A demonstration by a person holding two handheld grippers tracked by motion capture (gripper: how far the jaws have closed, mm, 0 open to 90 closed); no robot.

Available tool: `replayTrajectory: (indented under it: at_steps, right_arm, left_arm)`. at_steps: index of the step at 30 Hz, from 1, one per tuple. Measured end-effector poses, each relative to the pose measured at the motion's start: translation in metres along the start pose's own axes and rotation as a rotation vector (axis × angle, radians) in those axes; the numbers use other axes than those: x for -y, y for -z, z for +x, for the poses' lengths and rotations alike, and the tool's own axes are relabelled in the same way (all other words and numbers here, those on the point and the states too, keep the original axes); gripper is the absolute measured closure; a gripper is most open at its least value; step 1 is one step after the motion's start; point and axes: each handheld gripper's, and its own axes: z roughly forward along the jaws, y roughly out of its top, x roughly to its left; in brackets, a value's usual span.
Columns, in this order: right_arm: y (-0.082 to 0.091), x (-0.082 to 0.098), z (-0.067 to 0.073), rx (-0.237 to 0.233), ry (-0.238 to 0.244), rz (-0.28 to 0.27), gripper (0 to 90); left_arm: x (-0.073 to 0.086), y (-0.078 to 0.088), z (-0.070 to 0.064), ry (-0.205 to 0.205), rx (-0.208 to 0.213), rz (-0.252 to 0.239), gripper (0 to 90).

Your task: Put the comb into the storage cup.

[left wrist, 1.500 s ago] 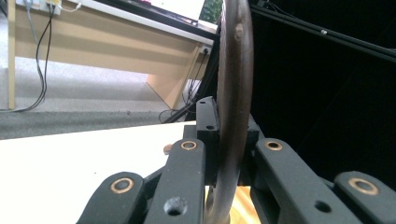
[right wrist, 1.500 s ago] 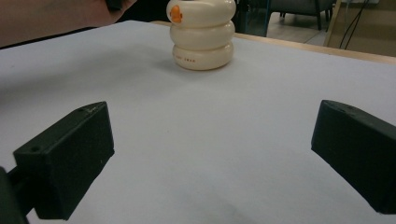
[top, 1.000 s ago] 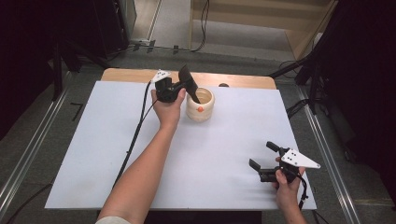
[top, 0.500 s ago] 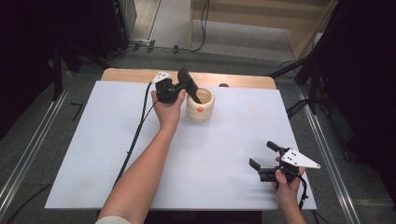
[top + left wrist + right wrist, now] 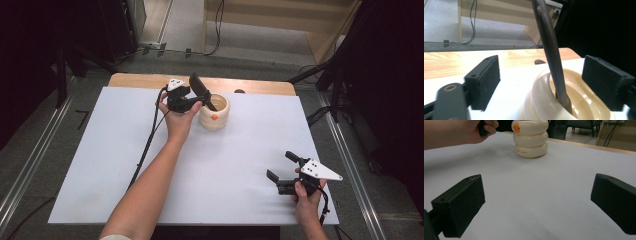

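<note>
A cream, ribbed holder (image 5: 214, 112) shaped like 3 stacked rings, with a small orange mark on its front, stands near the far edge of a white-covered counter (image 5: 100, 165). A dark brown utensil handle (image 5: 549, 47) leans out of the holder's mouth, its lower end resting inside against the near wall. The left gripper (image 5: 192, 100) hovers just beside the holder's rim; its jaws have just been opening and now stand spread, with the handle between them but untouched by either pad. The right gripper (image 5: 286, 169) rests near the counter's front right corner, well apart from the holder, its jaws spread wide on nothing.

The release looks just finished. The main risk is pulling the left gripper away sideways: a pad could catch the leaning handle and tip it out, or drag the light holder over. Lifting straight back along the handle's lean seems safer. The handle may also slide round the rim by itself if it sits loosely.

The utensil's working end is hidden inside the holder, so its kind cannot be told. Its top is cut off in the left gripper view. A small dark object (image 5: 539, 61) behind the holder is too unclear to name.
</note>
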Motion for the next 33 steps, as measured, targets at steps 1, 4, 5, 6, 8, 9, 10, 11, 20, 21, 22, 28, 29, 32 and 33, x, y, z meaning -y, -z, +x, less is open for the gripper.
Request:
replayTrajectory:
  at_steps: [1,4,5,6,8,9,10,11,20,21,22,28,29,32,33]
  right_arm:
    - [0.000,0.000,0.000,0.001,0.001,0.001,0.0]
    - [-0.001,0.000,0.000,0.001,0.007,0.001,0.0]
    - [-0.001,0.000,0.000,0.001,0.007,0.001,0.0]
    - [-0.001,0.000,0.000,0.003,0.006,0.002,0.0]
    - [-0.001,0.000,0.000,0.003,0.007,0.001,0.0]
    - [-0.001,0.000,0.000,0.001,0.007,0.003,0.0]
    - [-0.001,0.000,0.000,0.003,0.007,0.003,0.0]
    - [-0.001,0.000,0.000,0.001,0.007,0.002,0.0]
    - [-0.001,0.000,0.001,0.002,0.005,0.005,0.0]
    - [-0.001,0.000,0.001,0.003,0.006,0.005,0.0]
    - [-0.001,0.000,0.001,0.003,0.006,0.005,0.0]
    - [-0.001,0.000,0.001,0.004,0.006,0.005,0.0]
    - [-0.001,0.000,0.001,0.003,0.007,0.005,0.0]
    - [-0.001,0.000,0.001,0.004,0.006,0.005,0.0]
    - [-0.001,0.000,0.001,0.005,0.007,0.006,0.0]
  left_arm:
    - [0.000,0.001,0.000,-0.003,0.003,0.000,12.0]
    - [0.001,0.004,0.001,-0.013,0.000,-0.007,2.6]
    - [0.002,0.006,0.001,-0.022,-0.002,-0.009,0.0]
    - [0.002,0.006,0.001,-0.027,0.014,-0.006,0.0]
    - [0.002,0.008,-0.001,-0.049,0.012,-0.004,0.0]
    - [0.002,0.009,-0.001,-0.050,0.032,-0.007,0.0]
    - [0.002,0.010,-0.001,-0.049,0.038,-0.010,0.0]
    - [0.001,0.011,-0.001,-0.053,0.040,-0.012,0.0]
    - [0.003,0.025,0.002,-0.085,0.061,-0.010,0.0]
    - [0.004,0.026,0.002,-0.091,0.067,-0.008,0.0]
    - [0.005,0.027,0.003,-0.094,0.066,-0.005,0.0]
    - [0.009,0.036,0.006,-0.117,0.072,0.006,0.0]
    - [0.009,0.037,0.006,-0.119,0.079,0.006,0.0]
    - [0.012,0.043,0.005,-0.136,0.091,0.005,0.0]
    - [0.013,0.045,0.005,-0.139,0.091,0.006,0.0]
